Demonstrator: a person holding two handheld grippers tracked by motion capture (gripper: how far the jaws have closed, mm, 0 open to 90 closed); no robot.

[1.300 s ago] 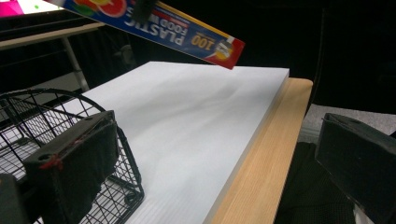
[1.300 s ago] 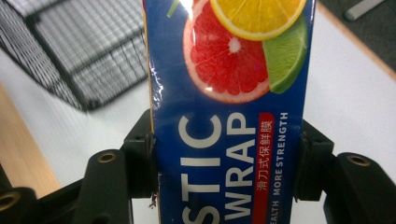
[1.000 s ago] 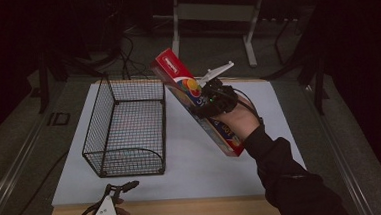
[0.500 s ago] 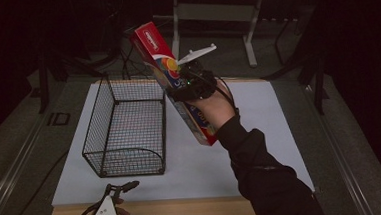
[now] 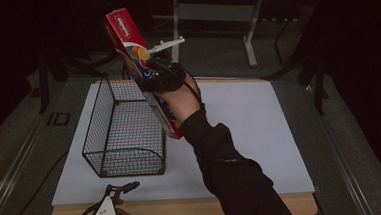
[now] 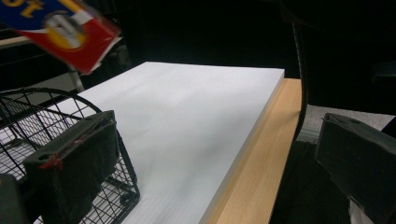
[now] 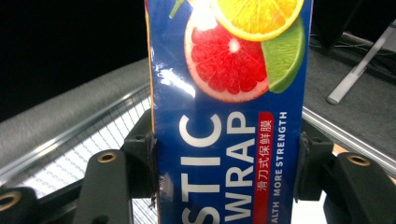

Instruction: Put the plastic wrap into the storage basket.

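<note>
A long plastic wrap box (image 5: 143,70), red and blue with citrus pictures, hangs tilted in the air over the right rim of the black wire basket (image 5: 124,126). My right gripper (image 5: 157,79) is shut on its middle. In the right gripper view the jaws press on both long sides of the plastic wrap box (image 7: 229,121), with the wire basket (image 7: 93,154) below at the left. My left gripper (image 5: 110,212) rests at the table's front edge, open and holding nothing. In the left gripper view its pads (image 6: 70,163) stand wide apart; a box end (image 6: 65,28) shows at top left.
A white sheet (image 5: 260,128) covers the wooden table (image 5: 194,207). The basket stands on its left half. A metal table frame (image 5: 213,16) stands behind in the dark, and a black cable (image 6: 299,70) hangs beyond the table's edge in the left gripper view.
My right gripper has carried the box leftward and upward, from above the table's middle to over the basket's right rim. The left gripper has stayed put.
</note>
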